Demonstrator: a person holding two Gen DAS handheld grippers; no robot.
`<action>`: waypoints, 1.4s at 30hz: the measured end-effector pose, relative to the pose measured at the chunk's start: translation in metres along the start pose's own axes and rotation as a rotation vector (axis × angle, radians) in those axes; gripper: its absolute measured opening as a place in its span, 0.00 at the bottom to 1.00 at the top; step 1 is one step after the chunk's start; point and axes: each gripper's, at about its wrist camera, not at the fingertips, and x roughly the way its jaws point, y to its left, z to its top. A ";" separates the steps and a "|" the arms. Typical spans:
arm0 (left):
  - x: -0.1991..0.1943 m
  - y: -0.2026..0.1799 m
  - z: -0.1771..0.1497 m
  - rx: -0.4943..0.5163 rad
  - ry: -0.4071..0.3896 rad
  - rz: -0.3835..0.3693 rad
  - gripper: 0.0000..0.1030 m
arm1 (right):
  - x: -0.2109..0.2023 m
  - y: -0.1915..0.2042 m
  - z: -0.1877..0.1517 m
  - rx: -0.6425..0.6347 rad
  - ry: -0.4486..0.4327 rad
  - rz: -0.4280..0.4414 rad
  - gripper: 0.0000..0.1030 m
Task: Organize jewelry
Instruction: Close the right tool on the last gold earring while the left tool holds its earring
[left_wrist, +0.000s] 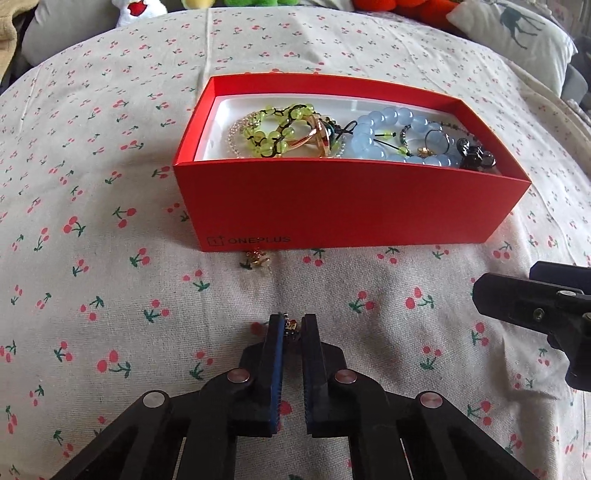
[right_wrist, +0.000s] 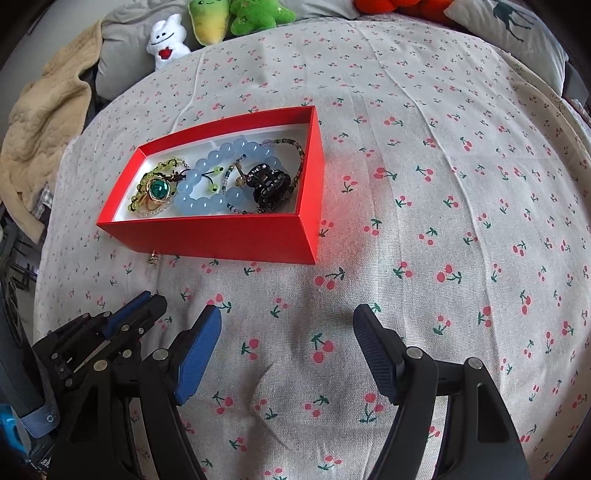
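A red open box (left_wrist: 351, 199) sits on the cherry-print bed sheet. In it lie a green bead bracelet (left_wrist: 275, 127), a blue bead bracelet (left_wrist: 373, 129), a gold ring with a green stone (right_wrist: 159, 190) and a black hair claw (right_wrist: 269, 182). My left gripper (left_wrist: 291, 325) is down on the sheet in front of the box, shut on a small gold trinket (left_wrist: 292, 326) pinched at its tips. A second small gold piece (left_wrist: 258, 257) lies against the box's front wall. My right gripper (right_wrist: 288, 321) stands open over bare sheet, to the right of the left gripper (right_wrist: 147, 299).
Plush toys (right_wrist: 240, 18) and a white pillow with a deer print (right_wrist: 513, 33) line the far edge of the bed. A beige blanket (right_wrist: 40, 122) is bunched at the left. Open sheet (right_wrist: 443, 184) stretches to the right of the box.
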 end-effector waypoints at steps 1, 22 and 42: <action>-0.002 0.003 -0.001 -0.004 0.001 -0.002 0.04 | 0.001 0.002 0.000 0.000 -0.003 0.003 0.74; -0.040 0.075 -0.013 -0.057 -0.027 0.036 0.04 | 0.037 0.095 -0.011 -0.066 -0.145 0.001 0.72; -0.043 0.078 -0.019 -0.066 -0.013 -0.018 0.04 | 0.060 0.129 -0.004 -0.112 -0.206 -0.042 0.34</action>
